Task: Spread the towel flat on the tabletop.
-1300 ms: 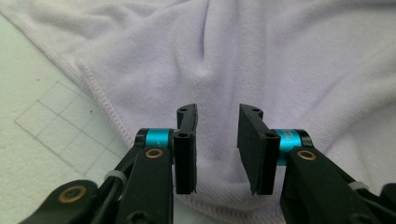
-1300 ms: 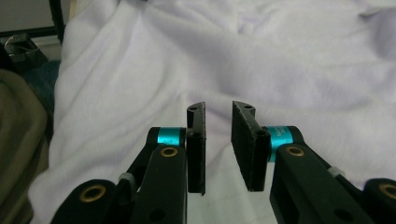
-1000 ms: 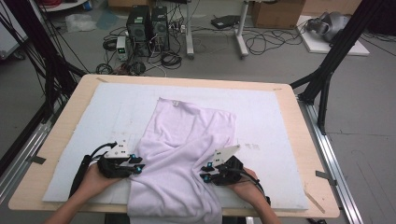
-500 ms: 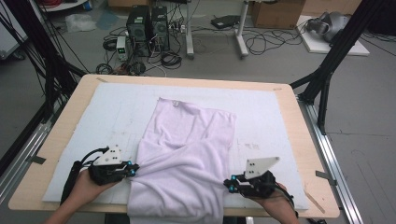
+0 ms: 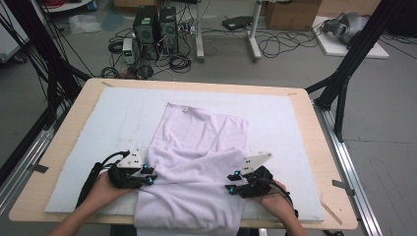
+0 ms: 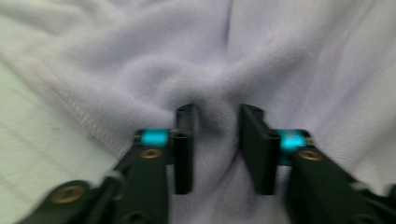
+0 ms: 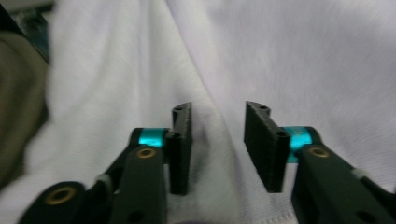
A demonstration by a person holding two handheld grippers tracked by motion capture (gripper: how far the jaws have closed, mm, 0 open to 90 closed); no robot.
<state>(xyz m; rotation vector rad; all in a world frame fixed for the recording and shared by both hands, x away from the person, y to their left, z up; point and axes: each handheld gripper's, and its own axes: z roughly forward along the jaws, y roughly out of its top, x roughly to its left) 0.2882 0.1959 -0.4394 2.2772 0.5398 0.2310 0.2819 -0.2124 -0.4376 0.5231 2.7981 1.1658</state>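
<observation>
A pale lilac T-shirt (image 5: 196, 162) lies on the white mat (image 5: 285, 128), its lower part folded across itself and its bottom edge hanging over the table's front. My left gripper (image 5: 149, 178) sits at the shirt's left edge and is open. In the left gripper view a soft bulge of fabric (image 6: 212, 100) rises between the jaws of the left gripper (image 6: 217, 140), beside the stitched hem (image 6: 88, 126). My right gripper (image 5: 231, 184) is open at the shirt's right edge. In the right gripper view the right gripper (image 7: 217, 142) straddles a fold of cloth (image 7: 212, 112).
The mat covers most of the wooden table (image 5: 329, 162). Black frame legs (image 5: 344, 73) stand at the right, with cables and computer boxes (image 5: 157, 24) on the floor beyond. Bare mat (image 5: 98, 123) stretches to the left and right of the shirt.
Half a second ago both grippers were farther out from the shirt, the right one well off its edge. Both have moved inward and now sit on the cloth.
</observation>
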